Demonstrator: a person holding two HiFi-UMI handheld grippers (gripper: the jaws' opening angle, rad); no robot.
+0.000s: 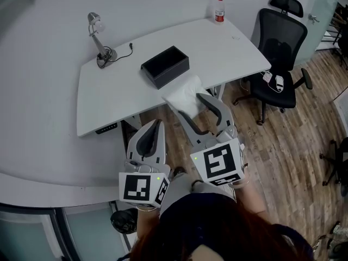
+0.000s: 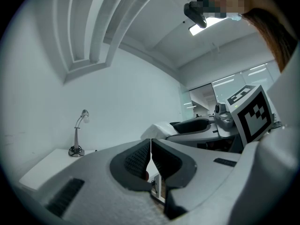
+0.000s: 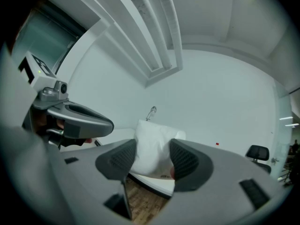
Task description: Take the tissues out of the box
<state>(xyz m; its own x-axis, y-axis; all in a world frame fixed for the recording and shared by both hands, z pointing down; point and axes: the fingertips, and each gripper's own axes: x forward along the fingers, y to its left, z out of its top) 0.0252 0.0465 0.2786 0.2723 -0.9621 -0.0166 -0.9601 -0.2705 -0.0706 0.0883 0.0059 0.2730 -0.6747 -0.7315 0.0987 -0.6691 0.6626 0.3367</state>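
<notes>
A white desk (image 1: 109, 99) seen from above. An open black box (image 1: 165, 65) sits near its middle, a lamp (image 1: 98, 34) at the back left corner and a bottle (image 1: 219, 10) at the back right corner. The right hand-held gripper (image 1: 187, 102) has its jaws wide apart and pressed on either side of a white pack of tissues (image 1: 182, 91), held out of the box over the desk's front edge, just in front of the box. The left hand-held gripper (image 1: 157, 123) hangs beside it off the front edge, jaws closed together with nothing between them. A black office chair (image 1: 280, 48) stands past the desk's right edge.
</notes>
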